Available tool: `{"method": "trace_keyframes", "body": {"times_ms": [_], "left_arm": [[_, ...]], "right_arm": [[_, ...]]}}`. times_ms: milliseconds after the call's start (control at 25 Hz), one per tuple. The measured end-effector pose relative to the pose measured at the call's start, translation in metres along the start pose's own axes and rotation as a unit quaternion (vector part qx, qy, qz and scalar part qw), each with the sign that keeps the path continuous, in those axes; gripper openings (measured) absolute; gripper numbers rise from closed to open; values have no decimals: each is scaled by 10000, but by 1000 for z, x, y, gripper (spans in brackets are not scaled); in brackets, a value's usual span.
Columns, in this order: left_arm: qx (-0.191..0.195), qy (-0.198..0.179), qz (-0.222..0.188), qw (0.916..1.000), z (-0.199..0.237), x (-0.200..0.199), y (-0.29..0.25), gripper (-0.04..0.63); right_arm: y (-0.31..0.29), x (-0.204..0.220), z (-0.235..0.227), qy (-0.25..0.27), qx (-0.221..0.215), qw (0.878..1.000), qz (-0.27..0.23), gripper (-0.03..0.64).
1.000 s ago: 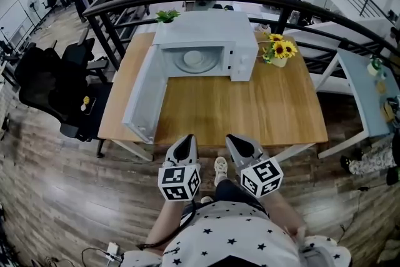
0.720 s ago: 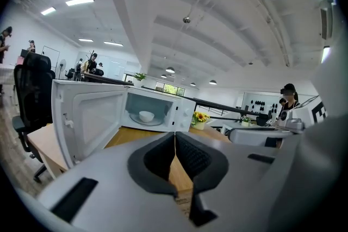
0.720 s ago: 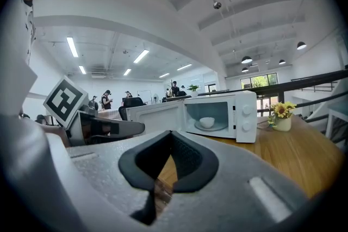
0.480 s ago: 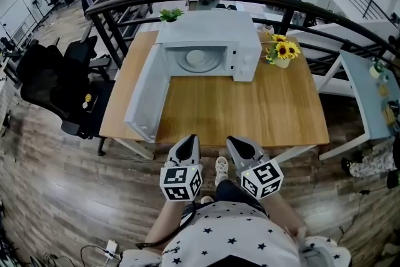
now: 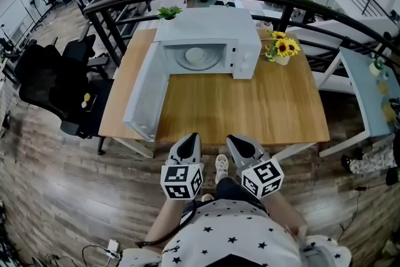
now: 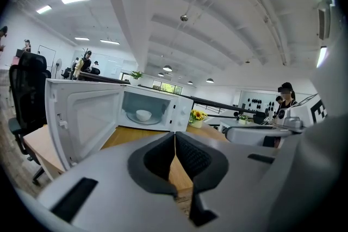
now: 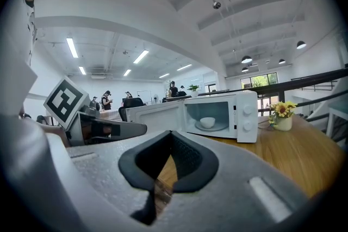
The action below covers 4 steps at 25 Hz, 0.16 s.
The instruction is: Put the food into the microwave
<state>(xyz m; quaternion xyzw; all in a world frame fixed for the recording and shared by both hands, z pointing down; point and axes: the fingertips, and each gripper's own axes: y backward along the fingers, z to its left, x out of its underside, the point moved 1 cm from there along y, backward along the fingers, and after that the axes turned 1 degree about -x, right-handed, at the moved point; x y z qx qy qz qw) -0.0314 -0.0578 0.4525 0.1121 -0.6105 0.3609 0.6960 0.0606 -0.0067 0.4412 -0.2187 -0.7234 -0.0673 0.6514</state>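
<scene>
Head view: the left gripper (image 5: 192,137) and right gripper (image 5: 233,138) are held side by side at the near edge of the table (image 5: 262,109). Each has its jaws closed tip to tip with nothing between them. Well ahead of both stands the microwave (image 5: 209,28), its door (image 5: 145,94) swung open on the left gripper's side. A white bowl (image 5: 195,55) sits on the round plate (image 5: 211,60) inside. Sunflowers (image 5: 281,48) stand beyond the right gripper, just beside the microwave.
</scene>
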Motion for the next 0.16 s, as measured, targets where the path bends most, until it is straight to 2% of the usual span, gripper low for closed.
{"method": "trace_keyframes", "body": {"times_ms": [160], "left_arm": [[-10, -12, 10, 10000, 2, 0, -2, 8]], "right_arm": [[-3, 0, -1, -8, -3, 10000, -3, 5]]}}
